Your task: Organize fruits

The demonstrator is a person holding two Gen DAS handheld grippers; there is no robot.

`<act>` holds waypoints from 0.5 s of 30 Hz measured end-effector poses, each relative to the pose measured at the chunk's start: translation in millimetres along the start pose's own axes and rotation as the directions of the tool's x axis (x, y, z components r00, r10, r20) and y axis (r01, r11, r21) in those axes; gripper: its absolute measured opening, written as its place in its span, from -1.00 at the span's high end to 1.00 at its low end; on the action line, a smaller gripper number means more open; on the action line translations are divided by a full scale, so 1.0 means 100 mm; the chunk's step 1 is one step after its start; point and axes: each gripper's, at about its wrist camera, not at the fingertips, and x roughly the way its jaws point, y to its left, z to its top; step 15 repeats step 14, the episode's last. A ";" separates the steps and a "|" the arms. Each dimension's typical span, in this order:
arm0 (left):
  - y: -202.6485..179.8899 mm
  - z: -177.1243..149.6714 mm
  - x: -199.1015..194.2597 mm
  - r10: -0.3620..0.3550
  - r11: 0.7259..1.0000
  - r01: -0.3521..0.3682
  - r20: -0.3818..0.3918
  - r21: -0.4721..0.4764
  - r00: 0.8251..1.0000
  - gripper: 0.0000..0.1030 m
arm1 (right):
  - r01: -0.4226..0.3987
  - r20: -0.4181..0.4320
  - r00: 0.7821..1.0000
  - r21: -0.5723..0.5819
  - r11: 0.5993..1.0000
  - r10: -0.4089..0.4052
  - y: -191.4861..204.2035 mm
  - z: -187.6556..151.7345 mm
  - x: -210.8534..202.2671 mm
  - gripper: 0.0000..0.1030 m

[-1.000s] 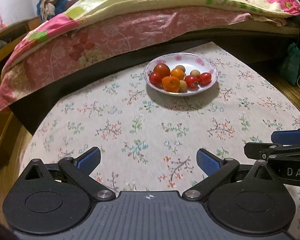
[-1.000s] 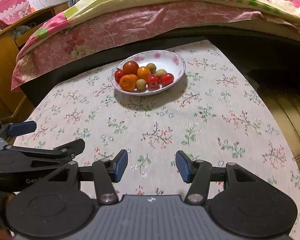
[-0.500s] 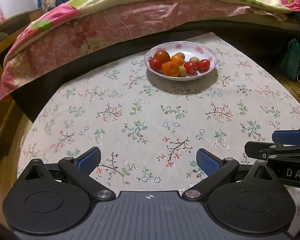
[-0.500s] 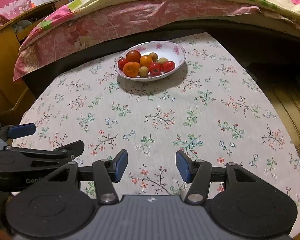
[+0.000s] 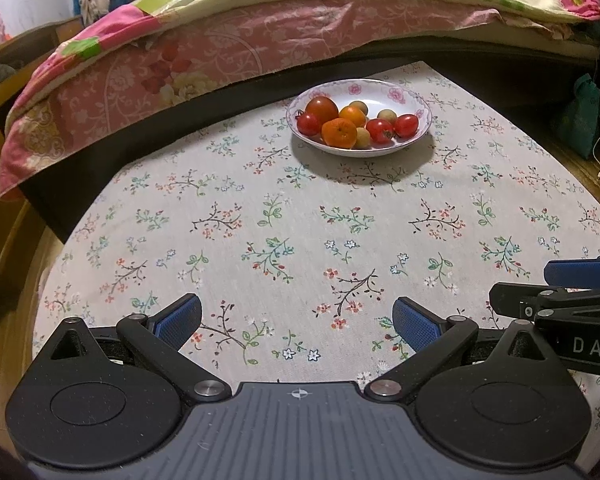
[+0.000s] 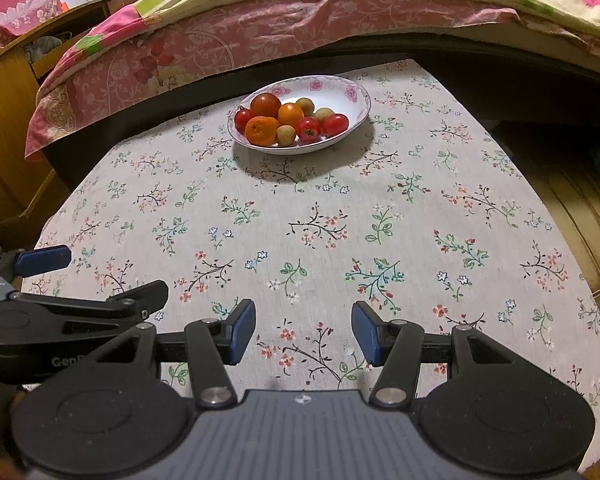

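From your left gripper point(image 5: 296, 322), the blue-padded jaws stand wide apart, holding nothing, above the flowered tablecloth point(image 5: 300, 232). From your right gripper point(image 6: 303, 332), the jaws are partly apart and empty too. The white flowered bowl of red and orange fruits point(image 6: 352, 100) sits far off, near the pink bed cover point(image 6: 220, 40).

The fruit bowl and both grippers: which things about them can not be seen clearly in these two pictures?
- Bowl, both views: fruits below the top layer are hidden by the pile, so no sure count.
- Small tan fruits: too small to name.
- Right gripper, left wrist view: cut off by the right edge.
- Left gripper, right wrist view: cut off by the left edge.
- Table: its near edge hides behind the gripper bodies.
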 end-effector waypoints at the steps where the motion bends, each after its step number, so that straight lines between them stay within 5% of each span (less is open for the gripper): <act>1: 0.00 0.00 0.00 0.003 1.000 -0.003 0.001 0.001 1.000 -0.99 | -0.001 -0.001 1.000 0.000 1.000 0.001 0.00 0.00 0.00 -0.01; 15: -0.02 -0.01 0.01 0.016 1.000 -0.016 0.002 0.004 1.000 -0.99 | -0.004 -0.002 1.000 0.000 1.000 0.004 0.01 -0.02 0.02 -0.01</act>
